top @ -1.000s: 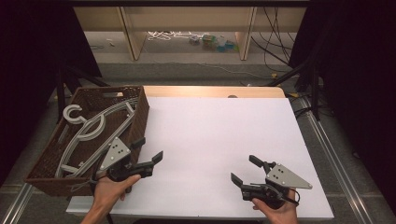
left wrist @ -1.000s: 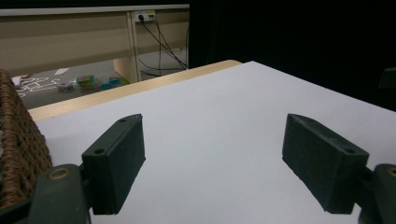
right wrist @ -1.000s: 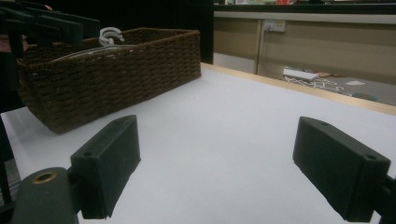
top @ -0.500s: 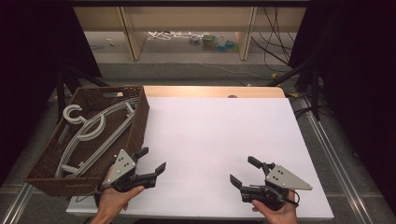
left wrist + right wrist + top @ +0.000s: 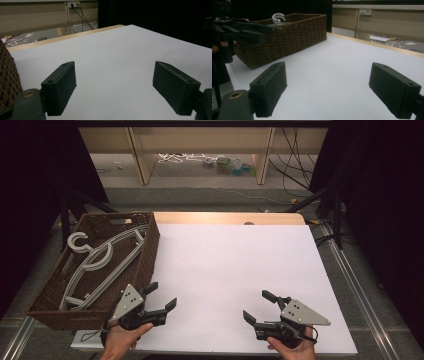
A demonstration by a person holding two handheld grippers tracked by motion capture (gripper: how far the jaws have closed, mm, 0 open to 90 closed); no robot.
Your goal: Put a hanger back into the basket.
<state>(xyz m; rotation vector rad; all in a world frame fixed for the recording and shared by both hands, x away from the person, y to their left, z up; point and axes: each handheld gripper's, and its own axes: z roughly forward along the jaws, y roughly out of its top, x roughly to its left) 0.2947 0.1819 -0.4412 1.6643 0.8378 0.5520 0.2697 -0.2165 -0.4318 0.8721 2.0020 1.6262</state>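
A brown wicker basket [image 5: 145, 257] stands at the table's left edge with several grey plastic hangers [image 5: 95, 257] lying in it. My left gripper [image 5: 161, 296] hovers open near the table's front edge, just right of the basket's near corner, nothing between its jaws. My right gripper [image 5: 259, 305] is open too, low over the white table [image 5: 235, 265] at the front right, empty. In the right gripper view the basket [image 5: 287, 35] and a hanger hook [image 5: 277, 17] lie ahead, with the left gripper [image 5: 259, 31] at far left. The left gripper view looks across bare table [image 5: 112, 57].
The basket's woven wall [image 5: 7, 77] sits at the left of the left gripper view. Beyond the table's far wooden edge [image 5: 225, 217] is a floor with shelf legs, cables and small clutter [image 5: 225, 165]. Dark curtains flank both sides.
My left gripper has drawn back toward the front edge and slightly left. The right gripper has barely shifted. Both stay open and empty.
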